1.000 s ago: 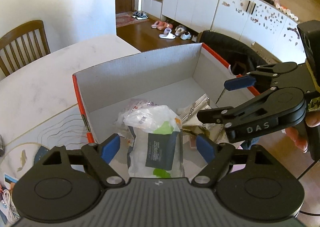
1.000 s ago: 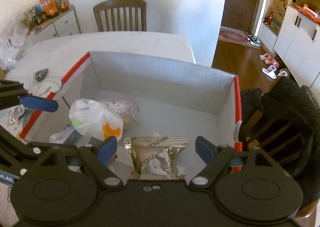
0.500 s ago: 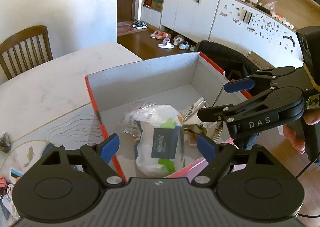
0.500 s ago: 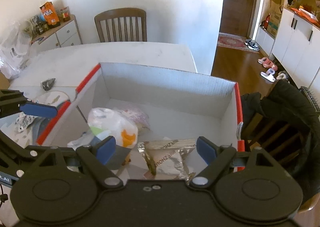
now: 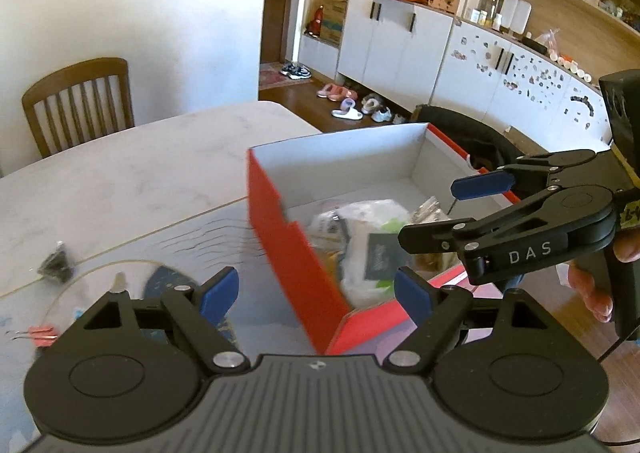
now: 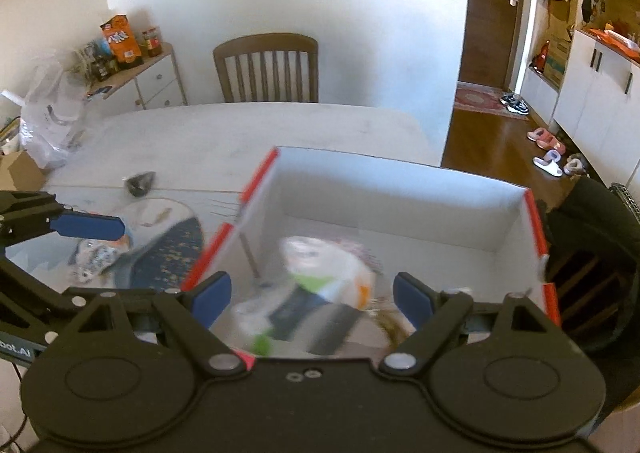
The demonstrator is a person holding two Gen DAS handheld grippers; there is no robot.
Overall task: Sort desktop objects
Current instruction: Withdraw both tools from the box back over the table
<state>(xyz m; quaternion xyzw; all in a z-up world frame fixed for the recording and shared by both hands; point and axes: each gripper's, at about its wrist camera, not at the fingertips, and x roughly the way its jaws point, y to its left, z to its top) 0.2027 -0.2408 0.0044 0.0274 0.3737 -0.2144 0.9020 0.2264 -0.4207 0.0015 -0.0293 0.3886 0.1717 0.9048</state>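
Both the left gripper (image 5: 316, 295) and right gripper (image 6: 312, 295) have fingers spread wide, holding nothing. Several packets (image 5: 372, 249) already lie in the red box (image 5: 296, 253); small items (a dark pouch (image 5: 56, 263) among them) remain on the tabletop (image 5: 120, 181).

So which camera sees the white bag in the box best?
The left wrist view. There the white bag is fairly sharp, lying in the red box, though the right gripper covers part of it. In the right wrist view the bag is closer but smeared by motion blur.
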